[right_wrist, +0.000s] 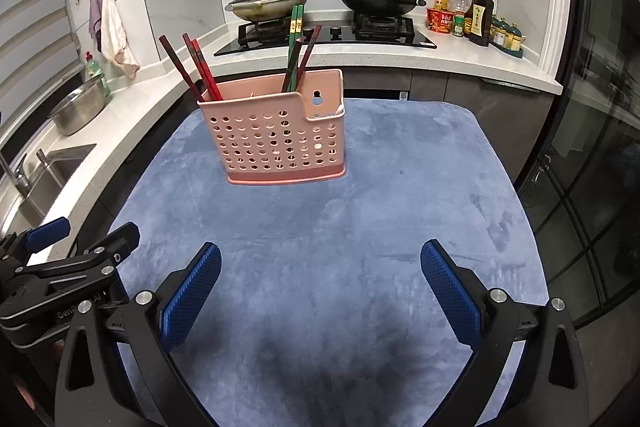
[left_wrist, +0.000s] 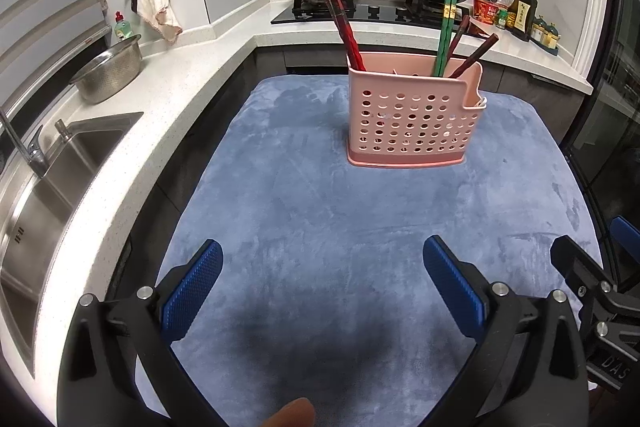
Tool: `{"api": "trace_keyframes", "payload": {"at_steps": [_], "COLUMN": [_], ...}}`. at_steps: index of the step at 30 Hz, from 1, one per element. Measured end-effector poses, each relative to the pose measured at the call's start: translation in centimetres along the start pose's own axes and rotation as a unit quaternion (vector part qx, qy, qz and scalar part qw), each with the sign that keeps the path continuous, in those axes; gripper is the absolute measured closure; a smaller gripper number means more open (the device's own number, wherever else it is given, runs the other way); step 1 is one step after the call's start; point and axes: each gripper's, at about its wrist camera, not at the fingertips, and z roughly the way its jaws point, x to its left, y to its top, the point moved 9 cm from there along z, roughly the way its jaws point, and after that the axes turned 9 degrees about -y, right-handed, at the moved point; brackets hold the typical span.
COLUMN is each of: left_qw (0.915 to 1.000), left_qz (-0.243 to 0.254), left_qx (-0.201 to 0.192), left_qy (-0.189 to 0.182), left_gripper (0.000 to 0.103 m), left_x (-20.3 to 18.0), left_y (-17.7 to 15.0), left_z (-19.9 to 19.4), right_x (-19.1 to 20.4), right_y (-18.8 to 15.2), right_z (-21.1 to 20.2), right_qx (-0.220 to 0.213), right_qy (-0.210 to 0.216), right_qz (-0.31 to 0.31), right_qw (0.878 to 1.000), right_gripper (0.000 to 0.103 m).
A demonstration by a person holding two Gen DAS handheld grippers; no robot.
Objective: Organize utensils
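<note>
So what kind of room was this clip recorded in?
A home kitchen, quite clearly. A black gas hob carries two lidded woks, a stainless steel sink is set into the white speckled countertop, and sauce bottles line the wall beside the hob.

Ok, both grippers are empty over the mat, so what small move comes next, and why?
Probably none beyond backing away: the chopsticks all stand in the pink holder, nothing lies loose on the blue mat, and both left gripper and right gripper are open.
</note>
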Motion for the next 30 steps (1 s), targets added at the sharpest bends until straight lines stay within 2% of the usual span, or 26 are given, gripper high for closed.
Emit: {"api": "trace_keyframes", "payload": {"at_steps": [30], "left_qw": [0.9998], "left_qz": [-0.002], "left_qx": [0.002], "left_qy": [0.022], "left_gripper": [0.007], "left_x": [0.87], "left_y": [-0.11], "left_z": [0.29], "right_x": [-0.17], "right_y": [-0.54], "right_z": [0.36], "right_qx": [0.007], "right_qy": [-0.002], "right_qz": [0.004], "right_qw": [1.000], "right_gripper": [0.007]}}
